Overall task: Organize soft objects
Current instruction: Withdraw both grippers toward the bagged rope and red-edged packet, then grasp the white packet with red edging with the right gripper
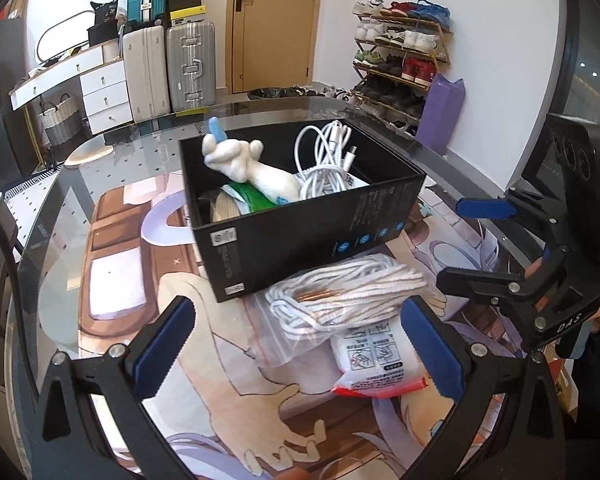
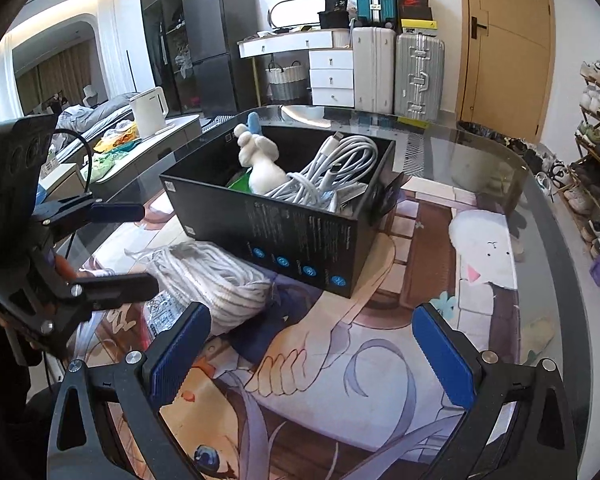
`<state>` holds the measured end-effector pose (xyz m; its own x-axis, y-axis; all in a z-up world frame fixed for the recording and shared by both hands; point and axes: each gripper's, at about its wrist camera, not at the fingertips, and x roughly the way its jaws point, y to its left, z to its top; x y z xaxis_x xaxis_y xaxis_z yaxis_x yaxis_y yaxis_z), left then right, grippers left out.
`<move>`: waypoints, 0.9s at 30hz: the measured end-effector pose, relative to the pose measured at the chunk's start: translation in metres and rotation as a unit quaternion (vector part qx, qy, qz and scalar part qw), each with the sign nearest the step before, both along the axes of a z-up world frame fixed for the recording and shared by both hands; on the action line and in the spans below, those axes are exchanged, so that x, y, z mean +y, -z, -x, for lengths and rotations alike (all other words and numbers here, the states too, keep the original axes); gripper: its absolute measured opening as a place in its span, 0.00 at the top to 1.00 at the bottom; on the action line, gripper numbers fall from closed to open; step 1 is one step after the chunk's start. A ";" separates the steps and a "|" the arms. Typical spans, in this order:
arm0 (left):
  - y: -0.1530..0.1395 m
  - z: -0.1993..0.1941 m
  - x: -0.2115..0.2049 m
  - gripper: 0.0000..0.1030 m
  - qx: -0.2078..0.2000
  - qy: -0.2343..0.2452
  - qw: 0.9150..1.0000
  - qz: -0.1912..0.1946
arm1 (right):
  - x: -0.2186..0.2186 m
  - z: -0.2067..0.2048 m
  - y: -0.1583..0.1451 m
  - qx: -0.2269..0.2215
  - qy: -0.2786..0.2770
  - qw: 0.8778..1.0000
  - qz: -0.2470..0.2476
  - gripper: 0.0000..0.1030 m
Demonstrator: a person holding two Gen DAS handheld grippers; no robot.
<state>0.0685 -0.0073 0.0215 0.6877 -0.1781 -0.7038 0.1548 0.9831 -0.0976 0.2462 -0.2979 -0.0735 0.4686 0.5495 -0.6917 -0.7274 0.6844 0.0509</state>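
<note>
Blue-padded fingers of the left gripper stand wide apart and hold nothing. Between them and just beyond lies a clear zip bag of coiled white rope, resting partly on a white printed packet with a red edge; the packet sits close to the right finger's pad, while the bag reaches back to touch the near wall of the open black cardboard box. To the left of the bag, the glass-topped table with a cartoon print beneath lies bare up to the left finger.

In the right wrist view, the right gripper is likewise spread wide and empty, hovering over bare printed tabletop. The rope bag is off beyond its left finger, near the pad, and the black box stands further ahead, its long side with blue round icons facing the camera. Open surface runs from the right finger out to the table's curved glass edge.

Inside the box a white plush toy with a blue tip leans upright at the left end, a bundle of white charging cables fills the right end, and a green-and-white packet lies under the plush.
</note>
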 end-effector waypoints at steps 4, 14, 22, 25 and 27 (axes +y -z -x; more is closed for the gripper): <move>-0.001 -0.001 0.008 0.00 0.001 -0.008 1.000 -0.005 | 0.005 0.002 0.005 0.014 -0.019 1.000 0.011 0.01; -0.008 0.001 0.024 0.00 -0.008 -0.027 1.000 -0.004 | 0.031 0.019 0.016 0.065 -0.059 0.996 -0.020 0.01; -0.010 0.000 0.033 0.00 -0.011 -0.037 0.999 -0.003 | 0.062 0.028 0.033 0.089 -0.042 0.995 -0.005 0.01; -0.009 0.000 0.035 0.00 -0.011 -0.041 0.999 -0.004 | 0.072 0.030 0.039 0.089 -0.026 0.996 -0.003 0.01; -0.009 -0.001 0.036 0.00 -0.010 -0.043 0.999 -0.004 | 0.077 0.031 0.040 0.082 -0.020 0.996 0.000 0.01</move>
